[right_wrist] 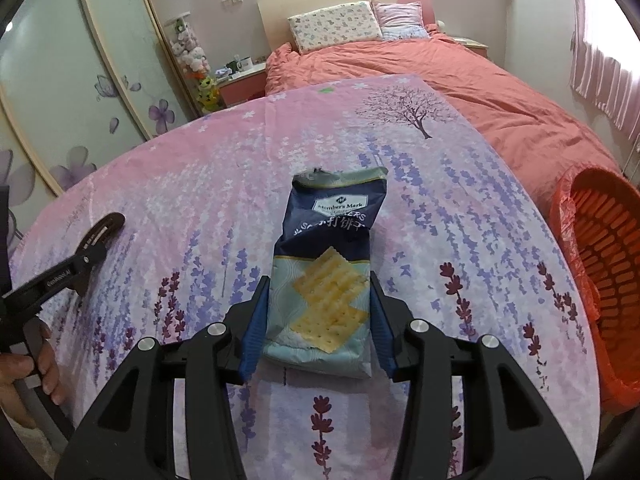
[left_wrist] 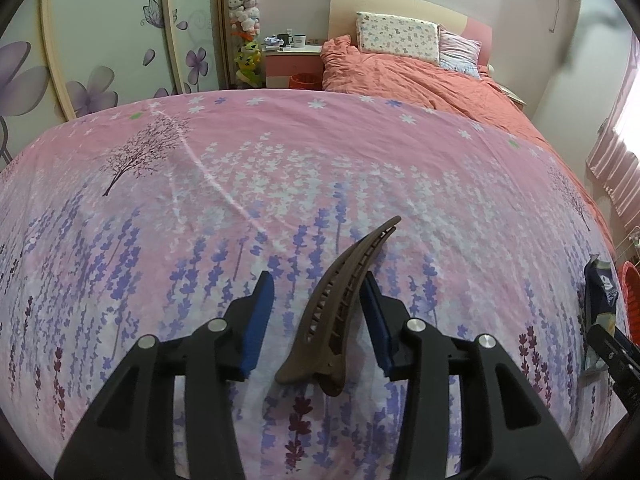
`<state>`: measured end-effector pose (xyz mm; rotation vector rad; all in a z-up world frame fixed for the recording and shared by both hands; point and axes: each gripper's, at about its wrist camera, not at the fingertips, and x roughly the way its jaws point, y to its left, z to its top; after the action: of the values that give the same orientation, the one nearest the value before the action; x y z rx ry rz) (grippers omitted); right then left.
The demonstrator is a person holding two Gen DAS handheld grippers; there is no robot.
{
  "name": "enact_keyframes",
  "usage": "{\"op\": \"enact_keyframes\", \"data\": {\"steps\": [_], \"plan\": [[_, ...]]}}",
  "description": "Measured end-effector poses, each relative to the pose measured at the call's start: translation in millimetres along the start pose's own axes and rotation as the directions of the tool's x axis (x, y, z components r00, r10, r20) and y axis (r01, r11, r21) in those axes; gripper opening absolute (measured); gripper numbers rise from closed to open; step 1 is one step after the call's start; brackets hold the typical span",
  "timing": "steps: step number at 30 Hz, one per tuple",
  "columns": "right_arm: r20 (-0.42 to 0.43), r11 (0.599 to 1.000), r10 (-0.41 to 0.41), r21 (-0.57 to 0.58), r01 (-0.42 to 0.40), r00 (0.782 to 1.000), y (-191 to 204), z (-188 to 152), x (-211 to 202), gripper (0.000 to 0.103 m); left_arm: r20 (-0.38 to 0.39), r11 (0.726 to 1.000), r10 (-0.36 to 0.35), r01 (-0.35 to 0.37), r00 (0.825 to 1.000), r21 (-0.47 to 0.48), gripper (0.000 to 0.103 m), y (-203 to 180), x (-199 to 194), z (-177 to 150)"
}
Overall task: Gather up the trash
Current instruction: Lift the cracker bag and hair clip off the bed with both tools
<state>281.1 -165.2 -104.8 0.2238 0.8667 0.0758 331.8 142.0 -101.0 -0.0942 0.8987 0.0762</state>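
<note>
**Wrapper and hair clip on a flowered sheet**

Pink bedding printed with lavender stalks and a bare tree covers the near part of the bed (left_wrist: 280,160), and a coral duvet (right_wrist: 460,80) lies beyond it toward the headboard, where two pillows lean. A nightstand (left_wrist: 294,54) with cups stands at the far left of the bed, next to a wardrobe with painted purple flowers.

From the left wrist, the left gripper (left_wrist: 318,312) is spread wide above the sheet. A brown hair clip (left_wrist: 340,308) lies between its blue pads, close against the right-hand pad and apart from the left-hand one; whether it touches that pad cannot be told.

From the right wrist, the right gripper (right_wrist: 320,316) has its pads on either side of a dark blue and pale green cracker wrapper (right_wrist: 328,264), whose torn end points away toward the far side. The pads meet the wrapper's edges at its near end, but whether they pinch it or merely flank it is unclear. An orange slatted waste basket (right_wrist: 600,272) lined with a red bag stands at the right, just beside the bed's edge.
</note>
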Motion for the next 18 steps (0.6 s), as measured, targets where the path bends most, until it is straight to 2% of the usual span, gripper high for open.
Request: {"op": "enact_keyframes", "data": {"steps": [13, 14, 16, 18], "plan": [[0.005, 0.999, 0.042, 0.022, -0.042, 0.999, -8.2, 0.4, -3.0, 0.047, 0.014, 0.997, -0.068, 0.069, 0.998, -0.04, 0.043, 6.4, -5.1, -2.9], [0.004, 0.999, 0.044, 0.021, -0.045, 0.999, -8.5, 0.4, -2.9, 0.047, 0.013, 0.997, -0.072, 0.073, 0.997, -0.034, 0.042, 4.5, -5.4, -3.4], [0.005, 0.998, 0.051, 0.022, -0.051, 0.999, -9.7, 0.6, -3.7, 0.045, 0.01, 0.997, -0.078, 0.078, 0.997, -0.019, 0.03, 0.2, -5.6, -4.3], [0.006, 0.997, 0.066, 0.029, -0.066, 0.998, -11.3, 0.2, -3.8, 0.043, 0.01, 0.997, -0.076, 0.076, 0.997, -0.013, 0.026, -1.8, -5.2, -4.6]]}}
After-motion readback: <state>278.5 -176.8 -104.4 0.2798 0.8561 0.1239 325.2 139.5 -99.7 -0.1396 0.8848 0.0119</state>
